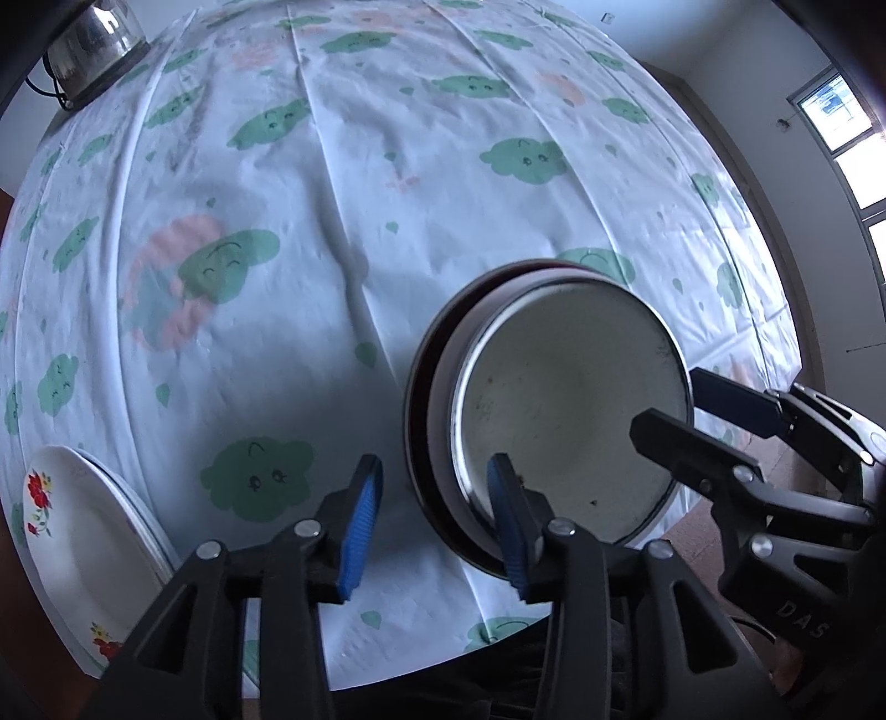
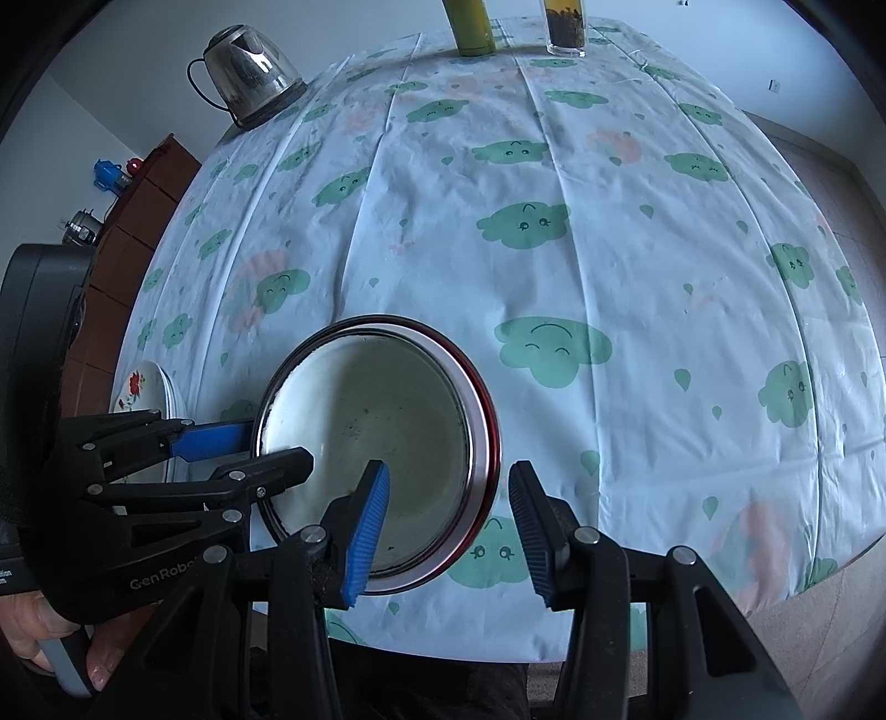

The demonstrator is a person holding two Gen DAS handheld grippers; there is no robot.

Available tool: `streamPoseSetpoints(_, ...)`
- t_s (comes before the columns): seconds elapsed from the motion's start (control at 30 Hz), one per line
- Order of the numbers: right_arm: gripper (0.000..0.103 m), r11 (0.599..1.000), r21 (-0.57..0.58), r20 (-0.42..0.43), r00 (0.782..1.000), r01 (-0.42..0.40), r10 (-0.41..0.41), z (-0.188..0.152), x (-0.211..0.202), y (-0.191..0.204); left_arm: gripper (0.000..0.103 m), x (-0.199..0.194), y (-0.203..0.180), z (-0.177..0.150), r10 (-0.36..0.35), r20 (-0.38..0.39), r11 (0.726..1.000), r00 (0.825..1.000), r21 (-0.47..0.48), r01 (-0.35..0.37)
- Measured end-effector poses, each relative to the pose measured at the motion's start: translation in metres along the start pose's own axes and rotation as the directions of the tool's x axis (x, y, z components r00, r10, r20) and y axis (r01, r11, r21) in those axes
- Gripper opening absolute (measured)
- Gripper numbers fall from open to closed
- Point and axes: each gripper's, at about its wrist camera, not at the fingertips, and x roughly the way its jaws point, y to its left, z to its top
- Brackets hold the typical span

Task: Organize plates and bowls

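A steel-rimmed bowl with a pale inside (image 1: 570, 410) sits nested in a dark red bowl (image 1: 437, 421) near the table's front edge; it also shows in the right wrist view (image 2: 376, 443). My left gripper (image 1: 437, 526) is open, with its fingers astride the stack's left rim. My right gripper (image 2: 451, 531) is open, with its fingers astride the stack's right rim. Each gripper shows in the other's view, the right (image 1: 692, 404) and the left (image 2: 277, 443). White flowered plates (image 1: 72, 526) lie stacked at the front left.
The table wears a white cloth with green cloud faces (image 2: 609, 249). A glass kettle (image 2: 249, 72) stands at the far left. A green bottle (image 2: 470, 27) and a glass jar (image 2: 565, 27) stand at the far edge. A wooden cabinet (image 2: 138, 221) stands left of the table.
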Motion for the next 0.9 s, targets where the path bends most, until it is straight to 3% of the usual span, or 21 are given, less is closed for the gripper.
streamPoseSetpoints(0.6,0.047,1.000,0.002,-0.009,1.000,0.003,-0.003,-0.003,0.015,-0.012,0.040,0.016,-0.003,0.000,-0.040,-0.038,0.999,0.998,-0.034,0.039)
streamPoseSetpoints(0.73,0.030,0.999,0.015,-0.012,0.999,-0.037,0.037,-0.004,0.018,-0.014,0.035,0.016,-0.003,-0.001,-0.053,-0.036,0.998,0.998,-0.037,0.052)
streamPoseSetpoints(0.9,0.029,1.000,-0.006,-0.012,1.000,-0.028,0.028,-0.003,0.018,-0.012,0.034,0.016,-0.005,-0.001,-0.046,-0.033,0.999,0.998,-0.028,0.045)
